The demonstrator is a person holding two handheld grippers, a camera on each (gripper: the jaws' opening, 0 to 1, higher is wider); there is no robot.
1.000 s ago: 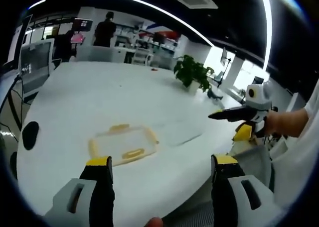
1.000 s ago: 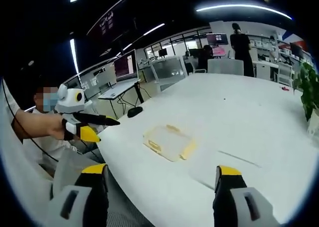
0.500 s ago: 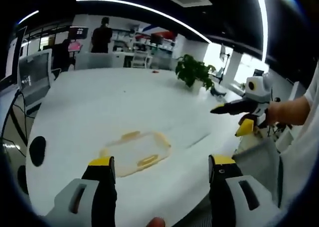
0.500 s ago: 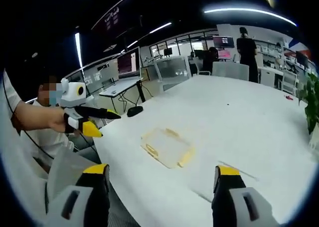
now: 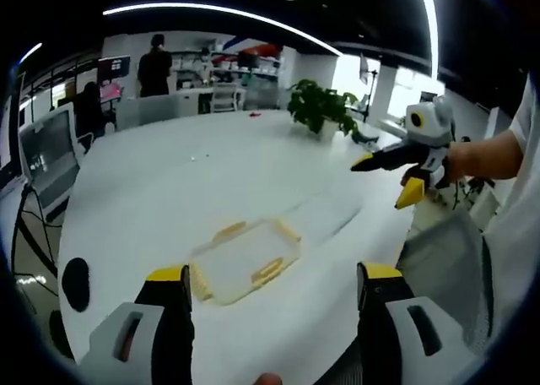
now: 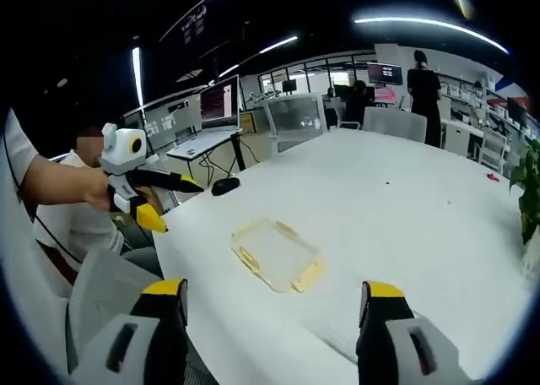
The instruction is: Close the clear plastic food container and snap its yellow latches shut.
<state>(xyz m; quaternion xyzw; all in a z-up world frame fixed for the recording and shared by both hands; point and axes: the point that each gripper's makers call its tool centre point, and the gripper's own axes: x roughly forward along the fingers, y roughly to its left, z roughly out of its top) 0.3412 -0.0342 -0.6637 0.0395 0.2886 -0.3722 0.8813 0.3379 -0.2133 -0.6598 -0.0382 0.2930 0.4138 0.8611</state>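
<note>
Clear plastic container (image 5: 245, 262) with yellow latches (image 6: 309, 276) lies on the white table (image 5: 211, 174); both grippers' fingers apart.

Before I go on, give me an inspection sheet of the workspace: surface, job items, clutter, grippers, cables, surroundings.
Surface: white table, broad and mostly bare.
Job's things: clear plastic food container lies flat near the table's edge, yellow latches along its sides; whether they are snapped cannot be told.
Clutter: a dark mouse-like object near the table's edge; a potted plant at the far side.
Grippers: left gripper open, holding nothing, short of the container; right gripper open, holding nothing, also short of it.
Cables: dark cables under a neighbouring desk.
Surroundings: office with monitors, chairs, people standing at the back.
</note>
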